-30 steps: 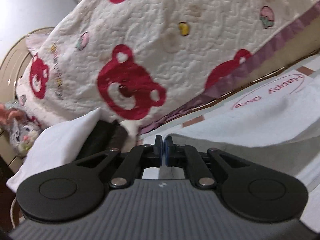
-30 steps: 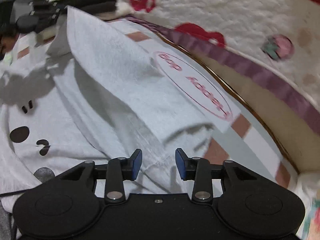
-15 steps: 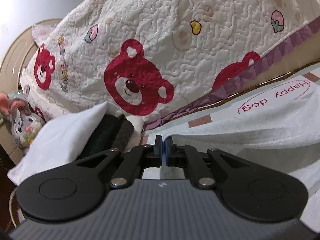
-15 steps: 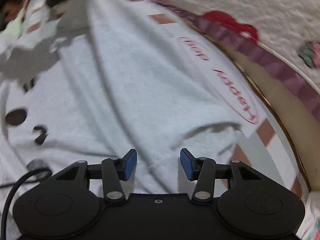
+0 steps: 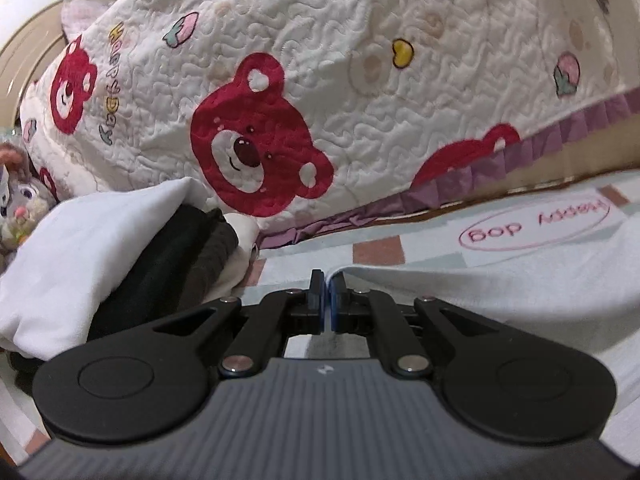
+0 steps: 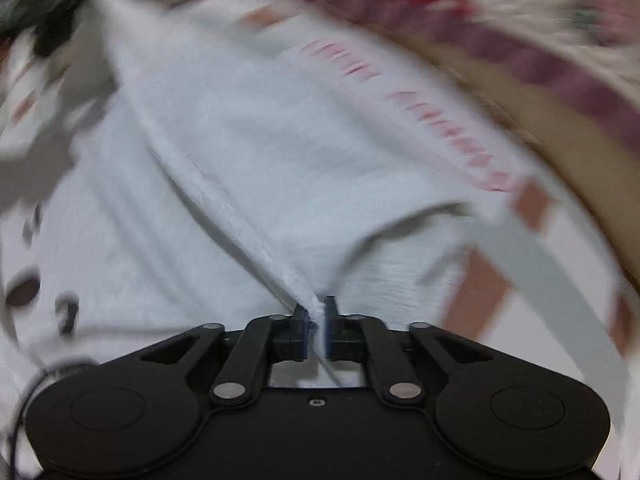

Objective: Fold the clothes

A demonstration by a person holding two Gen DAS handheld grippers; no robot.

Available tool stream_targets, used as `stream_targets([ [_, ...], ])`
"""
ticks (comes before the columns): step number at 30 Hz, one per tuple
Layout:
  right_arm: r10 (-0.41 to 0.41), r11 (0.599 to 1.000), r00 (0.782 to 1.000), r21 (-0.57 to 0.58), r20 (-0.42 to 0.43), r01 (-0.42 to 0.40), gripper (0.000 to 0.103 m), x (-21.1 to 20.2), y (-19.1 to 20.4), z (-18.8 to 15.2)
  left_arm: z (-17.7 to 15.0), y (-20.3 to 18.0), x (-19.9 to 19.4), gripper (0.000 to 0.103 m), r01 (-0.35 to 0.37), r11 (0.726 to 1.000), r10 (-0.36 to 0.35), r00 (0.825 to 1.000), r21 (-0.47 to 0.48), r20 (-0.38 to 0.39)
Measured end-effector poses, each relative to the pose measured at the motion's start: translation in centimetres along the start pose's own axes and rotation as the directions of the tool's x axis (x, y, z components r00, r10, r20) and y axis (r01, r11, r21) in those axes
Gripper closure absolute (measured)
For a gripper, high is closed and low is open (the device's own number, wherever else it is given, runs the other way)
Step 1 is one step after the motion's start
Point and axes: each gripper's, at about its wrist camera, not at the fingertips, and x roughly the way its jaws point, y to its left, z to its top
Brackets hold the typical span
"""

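Note:
A white garment (image 6: 280,152) with dark printed spots lies spread on a checked mat; it also shows in the left wrist view (image 5: 500,292). My left gripper (image 5: 326,292) is shut on one edge of the garment and holds it just above the mat. My right gripper (image 6: 316,320) is shut on a hemmed edge of the same garment, with the fold line running away up and left. The right wrist view is blurred by motion.
A quilted bear-print bedspread (image 5: 340,100) hangs close behind the mat (image 5: 376,250). A stack of folded white and dark clothes (image 5: 132,256) sits at the left, with a plush toy (image 5: 20,200) beyond it. The mat's "Happy dog" oval (image 5: 536,224) lies at the right.
My right gripper was open over the garment and has now shut on its hemmed edge. My left gripper stayed shut on its edge and sank lower toward the mat.

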Motion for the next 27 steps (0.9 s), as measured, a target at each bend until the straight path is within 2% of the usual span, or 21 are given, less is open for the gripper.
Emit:
stream_targets([
  [1,-0.064,0.998,0.997,0.024,0.04,0.063,0.097,-1.2,-0.2,-0.1,0.0,0.2,0.0,0.1,0.019,1.0,-0.02,1.0,-0.022,-0.017],
  [3,-0.193,0.98,0.975,0.08,0.113,0.185,0.097,-3.5,-0.6,-0.2,-0.4,0.1,0.2,0.099,0.061,0.998,-0.063,0.997,-0.034,-0.051],
  [4,-0.257,0.964,0.955,0.111,0.147,0.243,0.097,-4.6,-0.8,-0.3,-0.5,-0.3,0.4,0.098,0.075,0.997,-0.076,0.995,-0.019,-0.064],
  [6,-0.384,0.919,0.9,0.178,0.207,0.351,0.097,-6.9,-1.2,-0.4,-1.0,-1.8,1.0,0.098,0.094,0.995,-0.09,0.992,0.045,-0.088],
  [7,-0.421,0.901,0.879,0.219,0.223,0.376,0.097,-7.7,-1.7,-0.5,-1.3,-2.7,1.4,0.098,0.108,0.99,-0.099,0.99,0.087,-0.104],
  [11,-0.454,0.854,0.863,0.383,0.22,0.352,0.097,-8.6,-4.7,-0.9,-2.8,-5.9,2.2,0.097,0.179,0.964,-0.142,0.972,0.198,-0.187],
  [14,-0.497,0.827,0.847,0.4,0.19,0.395,0.098,-8.4,-5.5,-1.5,-4.2,-7.4,1.6,0.098,0.222,0.935,-0.152,0.955,0.275,-0.254],
  [18,-0.48,0.826,0.852,0.435,0.208,0.359,0.098,-8.5,-6.4,-2.0,-6.1,-9.6,-0.9,0.097,0.279,0.839,-0.19,0.955,0.468,-0.229],
  [19,-0.467,0.836,0.854,0.429,0.23,0.342,0.098,-8.7,-6.4,-2.0,-6.2,-9.9,-1.0,0.097,0.282,0.836,-0.193,0.954,0.47,-0.23],
  [21,-0.453,0.85,0.855,0.412,0.252,0.328,0.098,-8.7,-6.5,-1.6,-6.1,-9.8,-0.8,0.096,0.286,0.853,-0.196,0.951,0.436,-0.239],
  [25,-0.453,0.857,0.857,0.385,0.246,0.343,0.098,-8.2,-6.4,-1.0,-5.7,-8.6,-1.0,0.094,0.236,0.877,-0.152,0.962,0.417,-0.225],
  [27,-0.446,0.861,0.859,0.383,0.252,0.335,0.097,-8.1,-6.6,-0.6,-5.7,-8.0,-1.3,0.091,0.255,0.877,-0.166,0.956,0.408,-0.241],
])
